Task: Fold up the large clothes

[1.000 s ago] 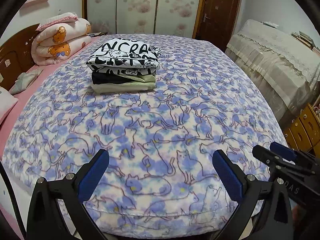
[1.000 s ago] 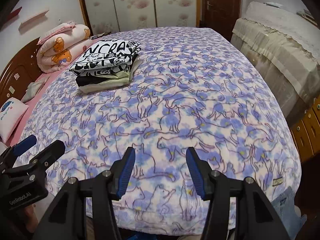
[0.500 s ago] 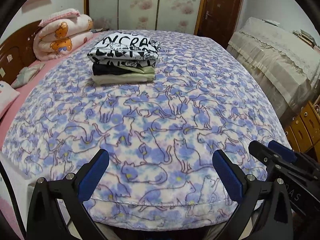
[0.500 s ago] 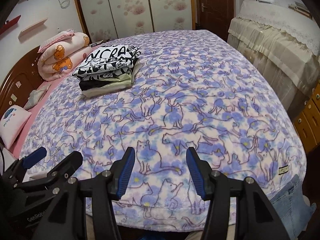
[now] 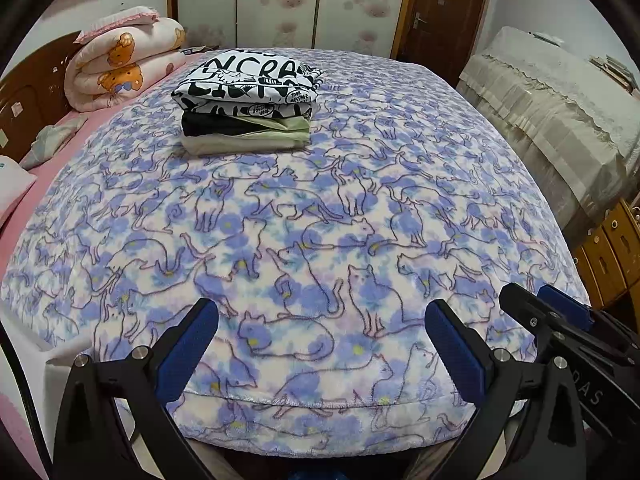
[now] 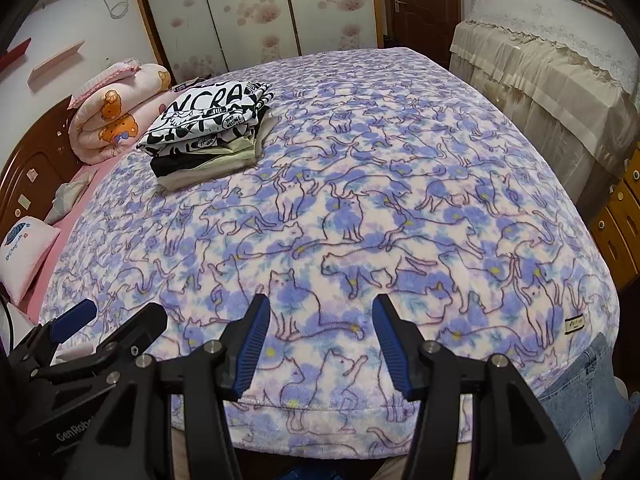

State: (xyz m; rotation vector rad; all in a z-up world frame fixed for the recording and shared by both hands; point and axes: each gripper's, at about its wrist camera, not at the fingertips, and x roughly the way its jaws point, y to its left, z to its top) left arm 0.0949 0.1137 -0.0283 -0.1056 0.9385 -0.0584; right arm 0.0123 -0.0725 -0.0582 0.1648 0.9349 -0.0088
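Two hand-held grippers hover side by side over the near edge of the bed (image 5: 500,168), both tilted downward toward the cat-print blanket (image 5: 320,240). The left hand-held gripper (image 5: 322,334) stands wide open with nothing between its blue pads; the right hand-held gripper (image 6: 320,336) is about half open and also empty. The stack of folded clothes (image 5: 246,100), topped by a black-and-white lettered garment, sits far across the blanket from the grippers, near the rolled bear-print quilt (image 5: 124,68) at the headboard end. No unfolded garment shows on the blanket, so the folding looks finished or between items. Risks from here, as I judge it: a pad closing low could pinch the fleece blanket instead of a garment and drag it, and a long reach toward the stack could nudge its loosely aligned layers askew.
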